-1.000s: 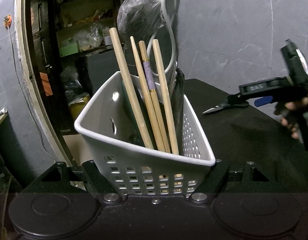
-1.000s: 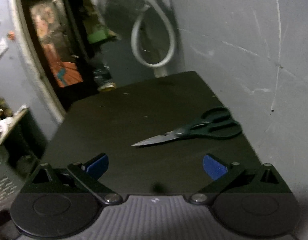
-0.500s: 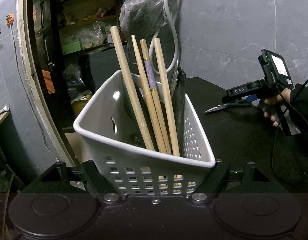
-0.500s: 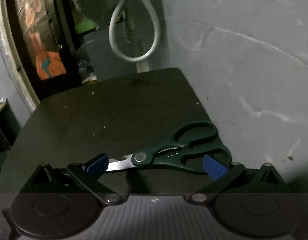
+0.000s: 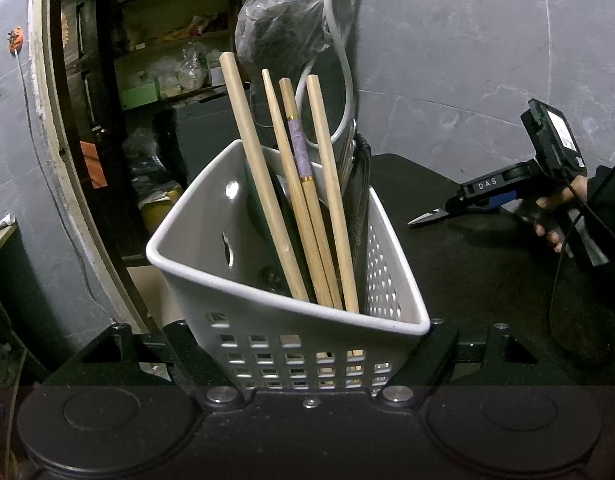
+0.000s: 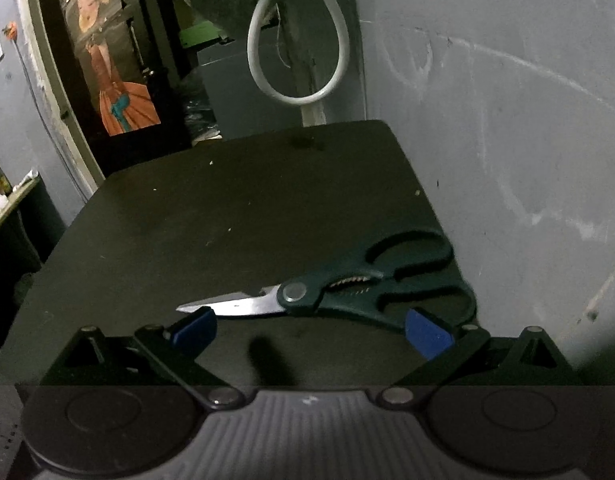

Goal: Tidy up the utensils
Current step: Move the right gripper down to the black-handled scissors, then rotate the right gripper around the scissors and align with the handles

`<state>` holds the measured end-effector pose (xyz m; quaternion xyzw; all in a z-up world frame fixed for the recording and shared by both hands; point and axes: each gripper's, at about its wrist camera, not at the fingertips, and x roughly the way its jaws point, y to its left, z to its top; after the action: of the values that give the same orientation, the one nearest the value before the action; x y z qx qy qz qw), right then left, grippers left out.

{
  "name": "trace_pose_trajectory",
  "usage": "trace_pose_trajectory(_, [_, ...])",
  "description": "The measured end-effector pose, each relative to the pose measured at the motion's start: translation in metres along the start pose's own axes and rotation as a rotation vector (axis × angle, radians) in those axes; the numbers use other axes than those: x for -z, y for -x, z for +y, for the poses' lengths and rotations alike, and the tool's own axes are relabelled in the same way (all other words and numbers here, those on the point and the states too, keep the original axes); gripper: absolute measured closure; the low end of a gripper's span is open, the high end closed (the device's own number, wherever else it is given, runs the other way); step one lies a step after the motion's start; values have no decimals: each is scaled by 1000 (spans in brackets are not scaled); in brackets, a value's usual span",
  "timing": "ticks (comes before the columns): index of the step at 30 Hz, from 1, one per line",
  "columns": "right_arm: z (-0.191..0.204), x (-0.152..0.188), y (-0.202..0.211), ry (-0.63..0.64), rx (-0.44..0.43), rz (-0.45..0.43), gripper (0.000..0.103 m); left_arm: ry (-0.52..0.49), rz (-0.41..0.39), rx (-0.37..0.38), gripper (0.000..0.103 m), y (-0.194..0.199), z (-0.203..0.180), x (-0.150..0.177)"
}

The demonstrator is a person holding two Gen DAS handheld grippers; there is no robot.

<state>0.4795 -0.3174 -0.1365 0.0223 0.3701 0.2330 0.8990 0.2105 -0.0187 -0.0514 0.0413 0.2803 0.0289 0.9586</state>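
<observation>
Only legible writing: "DAS" in pale letters on the black body of your right gripper (image 5: 473,206), seen from the left wrist view at about 3 o'clock. A small lit screen sits on its top; nothing on it can be read.

Your left gripper (image 5: 307,344) is clamped on the near wall of the white basket (image 5: 211,280). Basket: glossy moulded plastic, three-sided with rounded corners, square perforations in the near and right walls, tilted away from you. Inside stand four round wooden handles (image 5: 263,184), pale and matte, leaning toward 11 o'clock; one carries a lilac band with thin gold rings. A dark green flat piece and some dark wire-like strands sit among them; what they are cannot be told.

Your right gripper's fingers stand wide apart, blue pads (image 6: 193,328) on the tips, clear of the scissors (image 6: 339,290). Scissors: kitchen type, dark green plastic loop handles, toothed notch behind a round metal pivot, bright steel blades closed and pointing to 9 o'clock. They lie flat on the matte black table (image 6: 235,200), just ahead of the pads, handles at 3 o'clock near the grey marbled wall (image 6: 507,140).
</observation>
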Motion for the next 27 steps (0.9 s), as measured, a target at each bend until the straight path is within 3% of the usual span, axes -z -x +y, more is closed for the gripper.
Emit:
trace_pose_trajectory(6, [4,-5,-15,33,22,25,0,-2,2,2,23,0,0,0])
trace_pose_trajectory(10, [0,-3,-16,-13,9,43,0,-2,1,2,23,0,0,0])
trace_pose_trajectory(15, [1,10,1,-74,-48,61,0,-3,-7,3,23,-1,0,1])
trace_pose_trajectory(27, [61,71,65,-47,-202,163,0,-19,-25,17,24,2,1,6])
